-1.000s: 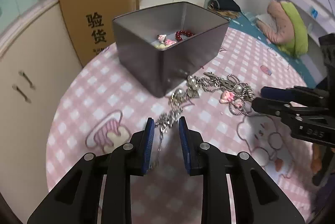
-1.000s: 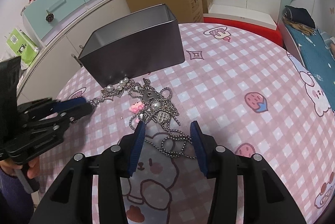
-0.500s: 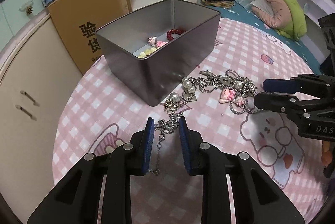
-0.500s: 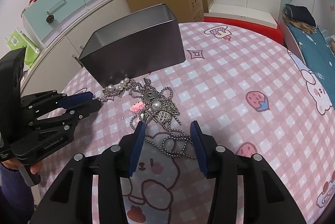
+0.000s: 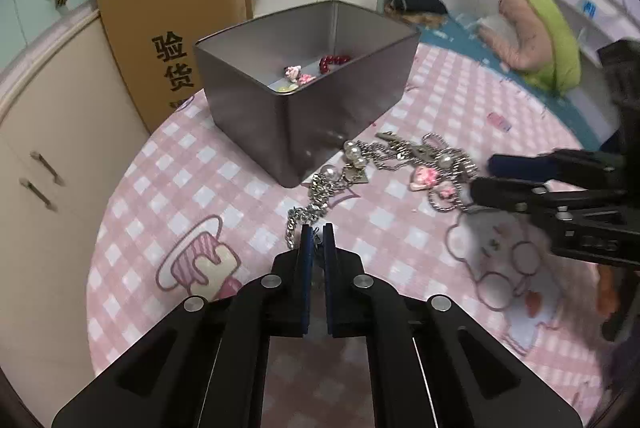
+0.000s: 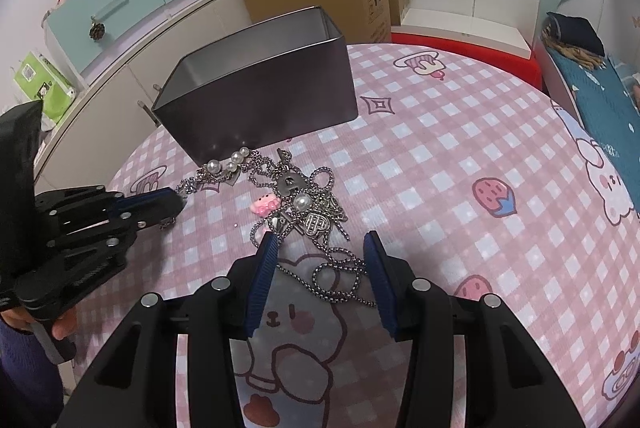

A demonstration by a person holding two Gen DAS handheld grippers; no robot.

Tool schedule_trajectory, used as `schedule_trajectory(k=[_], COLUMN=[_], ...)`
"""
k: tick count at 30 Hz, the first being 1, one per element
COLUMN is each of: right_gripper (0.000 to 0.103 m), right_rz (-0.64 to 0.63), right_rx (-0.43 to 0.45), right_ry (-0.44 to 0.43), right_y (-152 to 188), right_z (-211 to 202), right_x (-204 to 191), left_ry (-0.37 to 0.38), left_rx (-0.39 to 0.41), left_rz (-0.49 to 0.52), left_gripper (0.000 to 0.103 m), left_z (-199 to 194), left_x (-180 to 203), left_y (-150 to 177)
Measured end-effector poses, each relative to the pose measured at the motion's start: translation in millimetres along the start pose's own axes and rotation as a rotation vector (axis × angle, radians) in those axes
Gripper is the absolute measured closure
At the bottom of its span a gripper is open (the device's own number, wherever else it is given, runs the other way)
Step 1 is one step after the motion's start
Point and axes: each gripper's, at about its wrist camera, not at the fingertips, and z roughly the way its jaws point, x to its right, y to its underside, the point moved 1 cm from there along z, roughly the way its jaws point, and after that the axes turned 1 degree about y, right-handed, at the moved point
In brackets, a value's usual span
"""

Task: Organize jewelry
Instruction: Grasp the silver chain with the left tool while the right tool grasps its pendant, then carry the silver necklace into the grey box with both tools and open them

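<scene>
The left tongs (image 5: 316, 234) were clenched on a thin silver chain (image 5: 298, 224) whose pinched end was hidden. The right tongs (image 6: 320, 248) stood released over tangled beaded chains (image 6: 316, 211) beside the grey metal tin (image 6: 260, 95).

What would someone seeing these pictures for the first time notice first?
Probably the tangled heap of silver chains with pearls and pink charms, lying on the pink checked tablecloth just in front of the grey metal tin. Next, the left gripper, shut on one end of a chain that trails from the heap, while the right gripper hangs open over its near side. Inside the tin lie a red bead bracelet and small pink pieces.
</scene>
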Motion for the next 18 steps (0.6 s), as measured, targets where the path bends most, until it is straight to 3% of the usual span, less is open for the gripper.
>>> schedule_trajectory(k=[8,10,11,18], right_gripper=[0.061,0.074,0.086,0.086], right_rz=[-0.074,-0.079,-0.08,-0.068], right_rx=[0.006,0.008,0.006,0.011], right_ry=[0.027,0.018,0.019,0.05], right_y=[-10.5,-10.9,-10.7,-4.1], right_z=[9.7,10.7,10.5,-0.3], right_x=[-14.3,-15.9,-15.4,-8.0], left_ry=[0.102,0.117,0.124,0.189], left_rx=[0.063,0.076,0.081,0.115], left_rz=[-0.068,-0.077,-0.079,-0.096], left_gripper=[0.1,0.1,0.1,0.099], left_z=[-43.8,-52.3,-56.3,-78.1], left_x=[-11.4,-12.8,-13.4,-16.2], left_y=[-1.0,-1.8,-2.7,-7.5])
